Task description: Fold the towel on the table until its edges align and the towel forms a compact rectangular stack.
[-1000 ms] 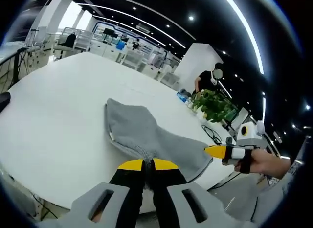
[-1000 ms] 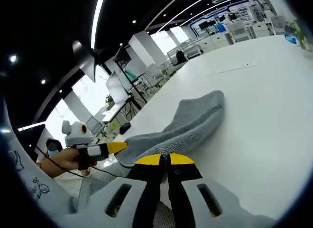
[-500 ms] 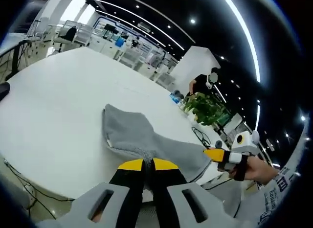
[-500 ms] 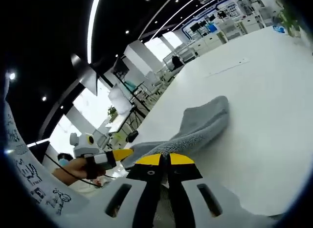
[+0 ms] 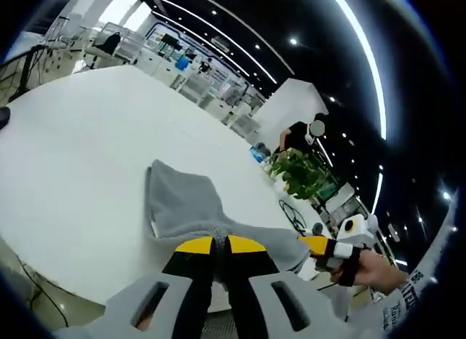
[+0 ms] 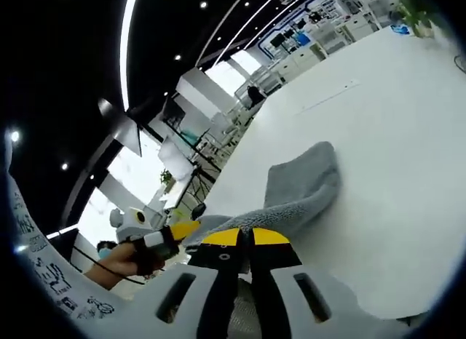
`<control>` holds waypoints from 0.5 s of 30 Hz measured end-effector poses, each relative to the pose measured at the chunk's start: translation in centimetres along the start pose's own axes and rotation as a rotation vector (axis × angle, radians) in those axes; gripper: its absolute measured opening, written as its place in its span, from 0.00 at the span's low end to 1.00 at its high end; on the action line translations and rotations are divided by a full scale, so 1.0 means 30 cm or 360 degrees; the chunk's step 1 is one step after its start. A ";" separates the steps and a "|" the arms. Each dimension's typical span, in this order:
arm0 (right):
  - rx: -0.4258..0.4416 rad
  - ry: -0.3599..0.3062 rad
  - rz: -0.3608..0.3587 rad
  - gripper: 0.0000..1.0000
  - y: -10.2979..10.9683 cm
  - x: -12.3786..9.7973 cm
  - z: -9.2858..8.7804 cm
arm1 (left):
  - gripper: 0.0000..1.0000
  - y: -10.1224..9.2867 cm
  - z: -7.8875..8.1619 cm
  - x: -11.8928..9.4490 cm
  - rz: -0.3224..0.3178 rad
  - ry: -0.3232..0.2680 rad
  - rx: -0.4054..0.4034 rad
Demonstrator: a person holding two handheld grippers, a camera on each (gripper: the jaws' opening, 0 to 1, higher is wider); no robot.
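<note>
Above the white surface [image 5: 65, 157], both my grippers' jaws pinch the grey towel [image 5: 182, 204] corners; uneven lifting could misalign its edges.

Towel [image 5: 186, 208] – grey terry cloth, nubbly; table [image 5: 73, 157] – smooth white.

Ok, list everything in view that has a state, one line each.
towel: grey, partly lifted off the table, near edge pinched at two corners, far end resting on the table.
left gripper: shut on the towel.
right gripper: shut on the towel.
table: white, carrying the towel's far end.
</note>
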State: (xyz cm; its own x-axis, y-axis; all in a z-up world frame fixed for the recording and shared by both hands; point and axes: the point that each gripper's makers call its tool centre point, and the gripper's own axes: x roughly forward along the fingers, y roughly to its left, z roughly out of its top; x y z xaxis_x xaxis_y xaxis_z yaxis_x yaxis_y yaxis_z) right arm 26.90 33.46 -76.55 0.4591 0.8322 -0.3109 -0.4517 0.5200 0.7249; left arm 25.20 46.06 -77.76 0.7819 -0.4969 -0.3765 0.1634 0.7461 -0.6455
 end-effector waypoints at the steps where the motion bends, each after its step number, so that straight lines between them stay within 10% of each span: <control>1: 0.0001 -0.0003 0.0001 0.02 -0.001 0.005 0.008 | 0.06 0.008 0.008 0.006 -0.0001 -0.0003 -0.0011; 15: 0.0184 -0.0110 0.0005 0.03 -0.048 0.056 0.140 | 0.06 0.025 0.113 0.106 -0.0041 -0.0070 -0.0121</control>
State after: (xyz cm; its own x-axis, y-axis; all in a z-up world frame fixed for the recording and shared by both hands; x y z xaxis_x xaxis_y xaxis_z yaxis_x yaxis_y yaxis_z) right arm 31.52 33.30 -75.54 0.5114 0.8163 -0.2685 -0.3636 0.4886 0.7931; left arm 29.86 46.54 -77.18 0.8041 -0.4941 -0.3307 0.1387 0.6967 -0.7038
